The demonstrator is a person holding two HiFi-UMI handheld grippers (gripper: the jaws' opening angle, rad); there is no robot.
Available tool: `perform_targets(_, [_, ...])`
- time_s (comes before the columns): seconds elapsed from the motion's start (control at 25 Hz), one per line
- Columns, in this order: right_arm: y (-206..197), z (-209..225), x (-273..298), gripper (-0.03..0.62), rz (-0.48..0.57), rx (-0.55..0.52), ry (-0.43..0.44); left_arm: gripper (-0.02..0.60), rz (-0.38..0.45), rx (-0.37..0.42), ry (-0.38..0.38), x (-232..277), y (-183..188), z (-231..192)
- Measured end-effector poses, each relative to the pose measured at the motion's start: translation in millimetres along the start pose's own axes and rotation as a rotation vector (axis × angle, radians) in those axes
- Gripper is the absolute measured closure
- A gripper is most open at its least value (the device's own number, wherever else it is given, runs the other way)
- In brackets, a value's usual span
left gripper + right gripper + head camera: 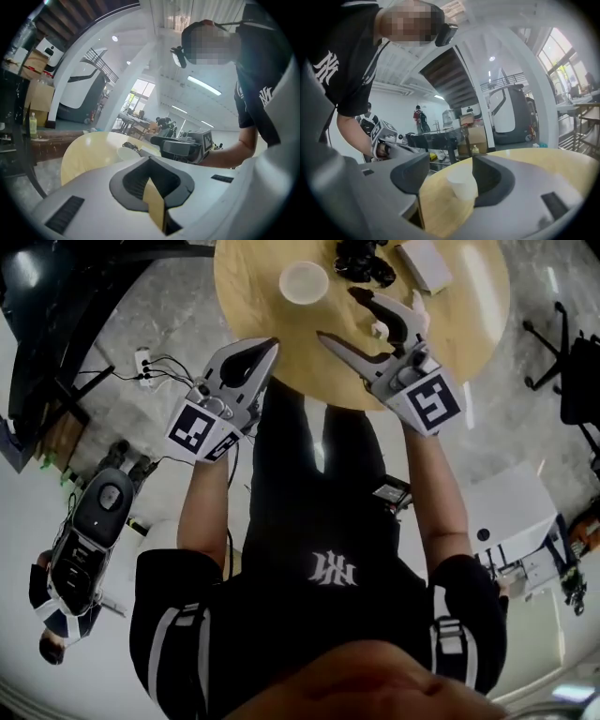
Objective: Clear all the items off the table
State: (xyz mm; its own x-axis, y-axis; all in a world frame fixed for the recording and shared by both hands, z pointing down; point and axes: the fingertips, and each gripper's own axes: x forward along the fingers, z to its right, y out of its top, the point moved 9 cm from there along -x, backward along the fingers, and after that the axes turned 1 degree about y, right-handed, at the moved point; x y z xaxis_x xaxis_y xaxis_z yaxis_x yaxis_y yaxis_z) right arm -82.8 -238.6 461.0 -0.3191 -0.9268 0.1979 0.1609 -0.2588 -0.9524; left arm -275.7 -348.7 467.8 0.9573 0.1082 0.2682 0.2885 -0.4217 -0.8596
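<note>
Forearms extend forward: right tool [336, 313] spread over table [469, 320], left tool [272, 344] pressed together at its edge.

Shows just one legible mark, a white interlocked monogram [333, 568], seemingly NY, on the chest of the person's black shirt [281, 624], plus wordless black-and-white square markers on the left cube [199, 432] and right cube [433, 401].

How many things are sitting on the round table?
3: a white cup on the left, a black bundle at the picture's top edge, and a white box right of it. The right gripper may hide more.
</note>
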Motion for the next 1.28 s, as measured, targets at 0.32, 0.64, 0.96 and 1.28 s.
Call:
perform_targets(0.32, [-31.2, 13.7, 87.2, 0.217, -0.141, -0.094, -0.032, 0.569, -0.003, 0.029, -0.007, -11.2, -17.9, -50.7])
perform_targets(0.64, [-40.4, 15.8, 92.1, 0.161, -0.287, -0.13, -0.061, 0.569, 0.01, 0.027, -0.031, -4.3, -21.6, -46.2])
perform_targets(0.96, [-36.8, 17.7, 90.2, 0.25, -0.309, -0.172, -0.077, 0.569, 0.029, 0.031, -0.016, -10.6, -16.7, -50.8])
perform_targets(1.28, [6.4, 3.8, 92.0, 0.26, -0.268, -0.157, -0.072, 0.569, 0.058, 0.056, 0.035, -35.4, 0.8, -55.0])
